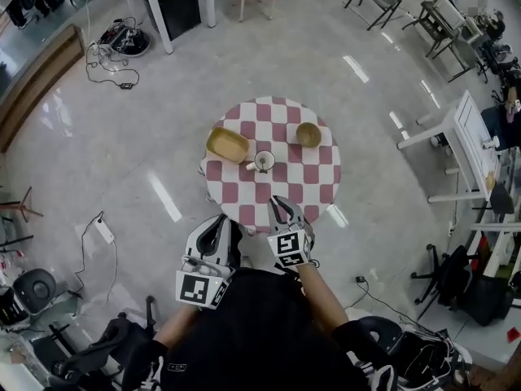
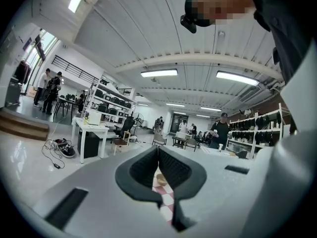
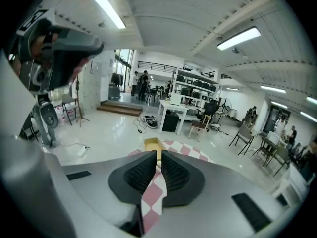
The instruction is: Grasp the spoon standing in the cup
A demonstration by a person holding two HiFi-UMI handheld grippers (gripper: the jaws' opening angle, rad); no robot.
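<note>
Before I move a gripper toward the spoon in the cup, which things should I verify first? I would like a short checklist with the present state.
1. Cup upright on the table: ok.
2. Spoon in the cup, handle sticking out: ok.
3. Right gripper jaws wide enough for the handle: not ok, practically together.
4. Left gripper empty: ok, jaws together on nothing.
5. Neighbours apart from the cup: ok, yellow tray and wooden bowl do not touch it.
6. Gripper at the spoon: not ok, both at the table's near edge.
</note>
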